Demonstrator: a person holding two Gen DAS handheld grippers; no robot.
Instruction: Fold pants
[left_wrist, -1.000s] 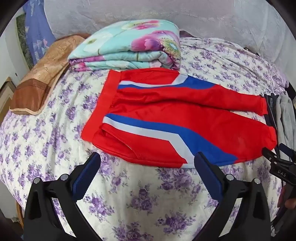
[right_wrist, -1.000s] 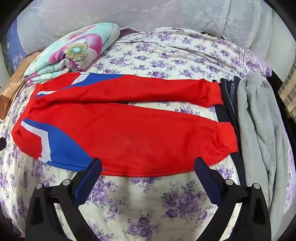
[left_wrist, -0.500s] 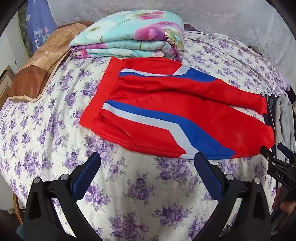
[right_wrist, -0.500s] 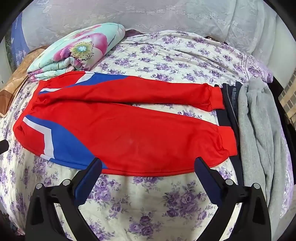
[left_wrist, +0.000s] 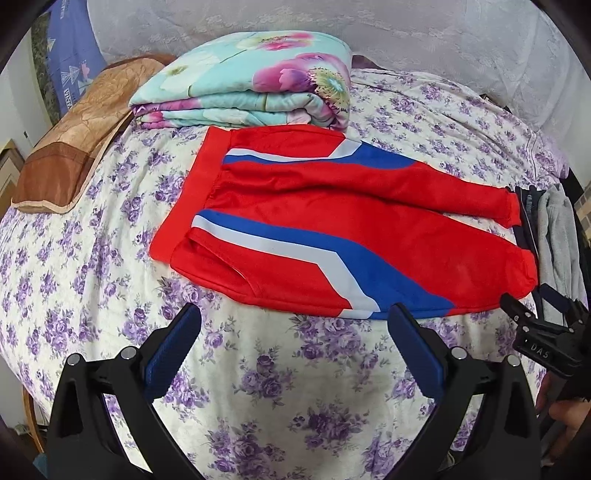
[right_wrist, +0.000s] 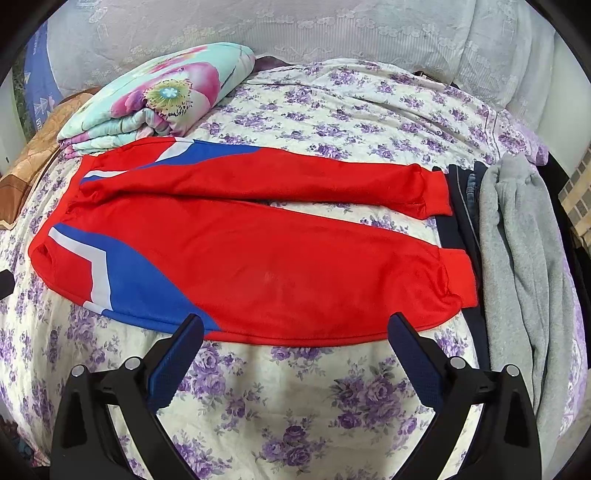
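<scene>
The red track pants (left_wrist: 332, 229) lie flat on the flowery bed (left_wrist: 92, 277), legs spread apart. Both the left claw (left_wrist: 293, 332) and right claw (right_wrist: 295, 334) are wide and hold nothing. Only the left view shows the waistband (left_wrist: 184, 199); the right view shows the grey sweater (right_wrist: 524, 258) best.

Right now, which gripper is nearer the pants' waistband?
Left. The left gripper hovers by the waistband end; the right gripper hovers nearer the leg cuffs.
</scene>
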